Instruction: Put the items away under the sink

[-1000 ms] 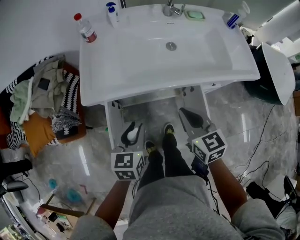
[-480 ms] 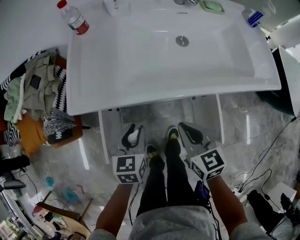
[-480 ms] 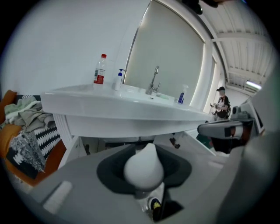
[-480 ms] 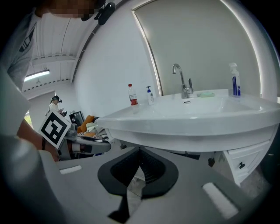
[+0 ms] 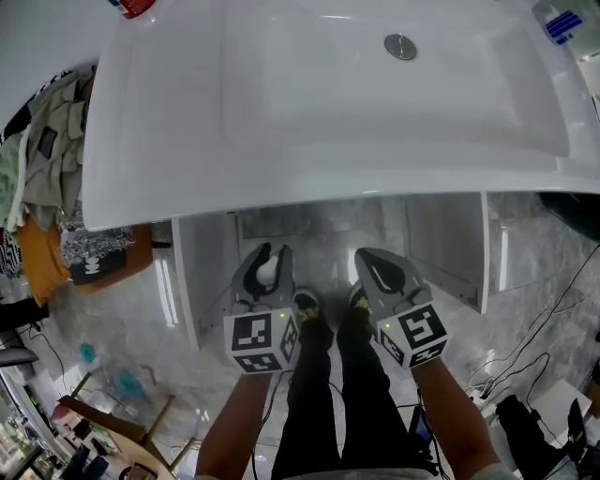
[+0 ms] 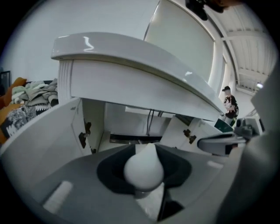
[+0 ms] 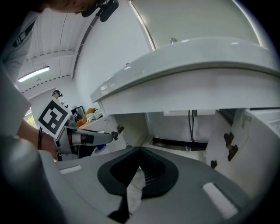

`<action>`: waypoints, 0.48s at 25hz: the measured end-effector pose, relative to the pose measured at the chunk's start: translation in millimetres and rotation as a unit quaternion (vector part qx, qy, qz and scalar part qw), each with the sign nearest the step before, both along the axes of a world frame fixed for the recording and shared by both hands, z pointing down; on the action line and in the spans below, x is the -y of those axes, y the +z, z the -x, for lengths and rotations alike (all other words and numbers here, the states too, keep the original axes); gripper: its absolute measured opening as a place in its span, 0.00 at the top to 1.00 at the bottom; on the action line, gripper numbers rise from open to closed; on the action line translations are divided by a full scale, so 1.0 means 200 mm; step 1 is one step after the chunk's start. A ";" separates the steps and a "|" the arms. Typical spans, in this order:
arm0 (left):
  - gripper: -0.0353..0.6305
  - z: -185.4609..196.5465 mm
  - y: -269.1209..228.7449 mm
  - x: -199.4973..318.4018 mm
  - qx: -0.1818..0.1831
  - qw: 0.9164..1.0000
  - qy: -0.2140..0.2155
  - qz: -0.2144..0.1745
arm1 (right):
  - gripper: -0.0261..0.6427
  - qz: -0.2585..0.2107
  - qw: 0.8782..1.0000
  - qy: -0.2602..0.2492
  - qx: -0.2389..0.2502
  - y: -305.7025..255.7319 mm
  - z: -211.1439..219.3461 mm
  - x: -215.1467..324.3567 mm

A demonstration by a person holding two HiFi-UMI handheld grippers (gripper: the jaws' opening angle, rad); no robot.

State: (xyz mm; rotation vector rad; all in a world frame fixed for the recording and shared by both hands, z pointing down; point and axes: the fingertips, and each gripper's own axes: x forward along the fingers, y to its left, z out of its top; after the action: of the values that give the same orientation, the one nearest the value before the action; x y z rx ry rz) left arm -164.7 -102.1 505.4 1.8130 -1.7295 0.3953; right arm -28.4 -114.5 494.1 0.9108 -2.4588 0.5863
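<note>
Since the last look my view has dropped closer. The sink point(image 5: 309, 131) now fills the top of the head view, and the tap and soap dish have slid out of sight past its back edge. At the back-left corner only the cap of the red-capped bottle point(image 5: 137, 6) still shows. At the back-right corner a sliver of the blue-striped bottle point(image 5: 561, 22) remains. Both grippers have come forward, nearer the sink's front edge.

The left gripper point(image 5: 270, 252) has its jaws clamped on a white teardrop-shaped item point(image 5: 268, 273). In the left gripper view the item point(image 6: 144, 169) sits between the dark pads with its narrow end pointing ahead. The right gripper point(image 5: 367, 259) has its jaws together at the tips, with nothing between them.

Both grippers sit just below the sink's front edge, in front of the open cabinet point(image 5: 314, 223). Its left door point(image 5: 195, 281) and right door point(image 5: 448, 246) are swung wide. The gripper views show a bare shelf floor inside and thin hoses point(image 6: 149, 122) hanging at the back. My shoes point(image 5: 306, 301) stand between the two grippers. A laundry pile point(image 5: 42, 159) lies beyond the sink's left edge, well apart from the left door.
</note>
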 end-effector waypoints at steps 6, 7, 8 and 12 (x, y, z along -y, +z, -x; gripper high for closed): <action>0.77 0.02 0.29 0.03 0.023 1.000 -0.008 -0.015 | 0.96 -0.012 1.000 -0.002 0.029 0.30 0.07 0.11; 0.77 0.02 0.34 0.04 0.025 0.999 -0.010 -0.018 | 0.96 -0.017 0.999 -0.002 0.033 0.35 0.08 0.13; 0.77 0.02 0.40 0.06 0.028 0.999 -0.011 -0.022 | 0.96 -0.022 0.999 -0.002 0.036 0.40 0.08 0.15; 0.77 0.05 0.62 0.13 0.048 0.998 -0.016 -0.038 | 0.96 -0.032 0.998 0.009 0.053 0.57 0.09 0.23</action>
State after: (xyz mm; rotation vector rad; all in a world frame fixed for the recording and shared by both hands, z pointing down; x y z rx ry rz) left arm -175.1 -127.7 628.9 1.8435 -1.8605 0.4155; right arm -47.0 -160.8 608.3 0.9490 -2.5796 0.5792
